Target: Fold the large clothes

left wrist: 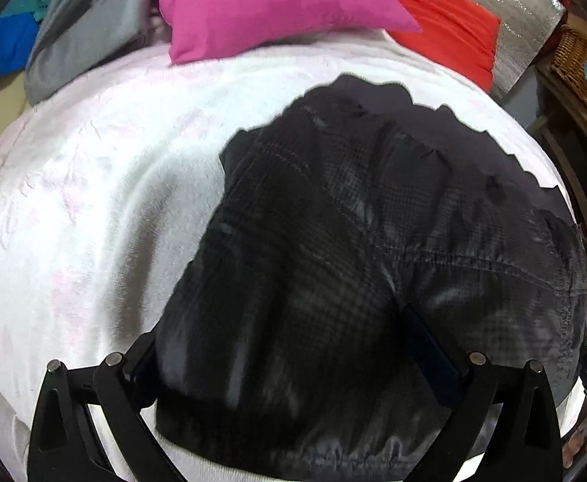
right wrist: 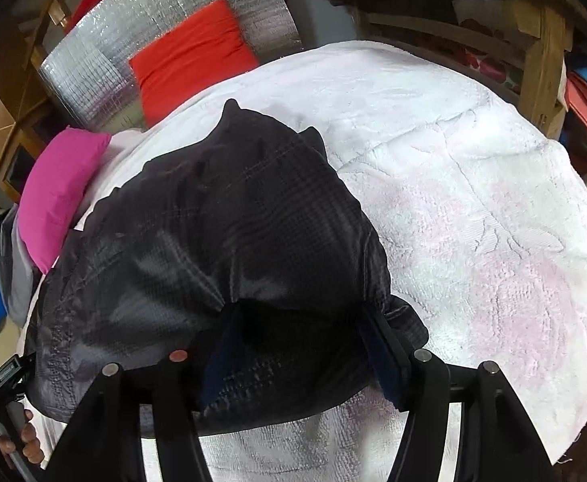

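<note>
A dark grey plaid garment (left wrist: 353, 241) lies folded in a thick bundle on the white bedspread (left wrist: 92, 201). My left gripper (left wrist: 289, 355) stands wide open over its near end, one finger at each side of the bundle and the cloth bulging between them. In the right wrist view the same garment (right wrist: 213, 221) reaches from the pillows down to my right gripper (right wrist: 301, 349). Its jaws are open around a fold at the garment's near corner, and the blue pads (right wrist: 377, 353) show bare faces. A hand (right wrist: 24, 438) holds the left gripper's handle at the lower left.
A pink pillow (left wrist: 273, 4) and a red pillow (left wrist: 446, 28) lie at the head of the bed against a silver foil panel (left wrist: 526, 20). Grey and blue clothes (left wrist: 76, 28) are heaped at the far left. A wicker basket (left wrist: 582, 72) and wooden shelves (right wrist: 542, 52) flank the bed.
</note>
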Demonstrator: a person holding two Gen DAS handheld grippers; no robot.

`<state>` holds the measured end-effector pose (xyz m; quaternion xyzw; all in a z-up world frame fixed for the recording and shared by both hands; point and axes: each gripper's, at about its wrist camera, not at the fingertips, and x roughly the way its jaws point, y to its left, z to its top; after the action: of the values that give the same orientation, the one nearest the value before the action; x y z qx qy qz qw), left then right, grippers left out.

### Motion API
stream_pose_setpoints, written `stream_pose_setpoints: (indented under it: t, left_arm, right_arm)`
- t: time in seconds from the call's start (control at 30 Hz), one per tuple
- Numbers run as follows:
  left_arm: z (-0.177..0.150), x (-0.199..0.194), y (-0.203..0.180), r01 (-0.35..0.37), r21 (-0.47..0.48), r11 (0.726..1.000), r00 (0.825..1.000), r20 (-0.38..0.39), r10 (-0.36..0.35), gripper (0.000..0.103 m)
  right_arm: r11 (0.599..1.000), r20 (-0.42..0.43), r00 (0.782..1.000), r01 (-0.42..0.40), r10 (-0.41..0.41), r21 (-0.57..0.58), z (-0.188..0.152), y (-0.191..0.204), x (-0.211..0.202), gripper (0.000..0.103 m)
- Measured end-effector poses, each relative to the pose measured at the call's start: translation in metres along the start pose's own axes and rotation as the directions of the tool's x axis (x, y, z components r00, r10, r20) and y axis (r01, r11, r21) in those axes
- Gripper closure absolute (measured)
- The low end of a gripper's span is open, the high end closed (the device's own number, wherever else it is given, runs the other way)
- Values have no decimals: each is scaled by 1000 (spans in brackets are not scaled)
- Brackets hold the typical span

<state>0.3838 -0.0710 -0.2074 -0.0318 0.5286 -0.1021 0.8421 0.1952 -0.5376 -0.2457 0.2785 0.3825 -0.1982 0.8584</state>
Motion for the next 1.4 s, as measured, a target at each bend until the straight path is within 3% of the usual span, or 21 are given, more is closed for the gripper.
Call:
stream_pose_setpoints:
  t: [0.07,0.13,0.23,0.27,0.37,0.47,0.67,0.83,0.9,1.0,1.07,1.3,1.4]
  left_arm:
    - [-5,-13,2,-34,-17,999,997,75,35,0]
    - [-12,-31,1,-85,-24,996,981,173,88,0]
    - [-32,-59,-9,-226,7,974,934,287,214,0]
    - [-40,-64,-15,-271,35,962,920,302,248,0]
    - [-62,-69,-29,-341,117,933,907,304,293,0]
    - [-80,-81,-31,-329,150,932,909,317,270,0]
    - [-83,-80,-24,-260,116,959,934,283,219,0]
    - [-78,-50,-15,-262,100,960,949,207,238,0]
    - [-78,-42,-13,-216,100,971,962,192,194,0]
    - [-75,-28,-11,-186,95,978,976,137,172,0]
    - [-74,-29,-4,-144,59,988,983,124,136,0]
    - [-79,-62,5,-114,9,993,965,238,108,0]
    - [-78,-69,6,-126,-4,992,955,271,123,0]
  right_arm:
    - [1000,6,1000,4,-4,-9,-7,0,-4,35]
    - [1000,15,1000,7,-7,-15,-11,-2,-8,35]
    - [999,19,999,31,-30,-31,-12,1,-14,35]
    - [998,15,999,41,-41,-38,-12,3,-19,34]
    - [999,51,998,30,-28,-31,-8,6,-40,34]
    - [999,100,994,-32,35,-31,-6,9,-63,34]
    - [987,81,984,-160,160,-4,-19,11,-77,34]
    - [977,6,978,-211,211,28,-34,19,-53,34]
    - [975,-40,974,-220,222,35,-40,24,-35,32]
    - [987,-124,979,-163,164,16,-49,30,-11,31]
    - [983,-126,975,-183,184,21,-52,28,-13,31]
    - [952,41,966,-258,255,164,-40,-30,-58,31]
    - [942,61,967,-257,249,217,-34,-49,-63,31]
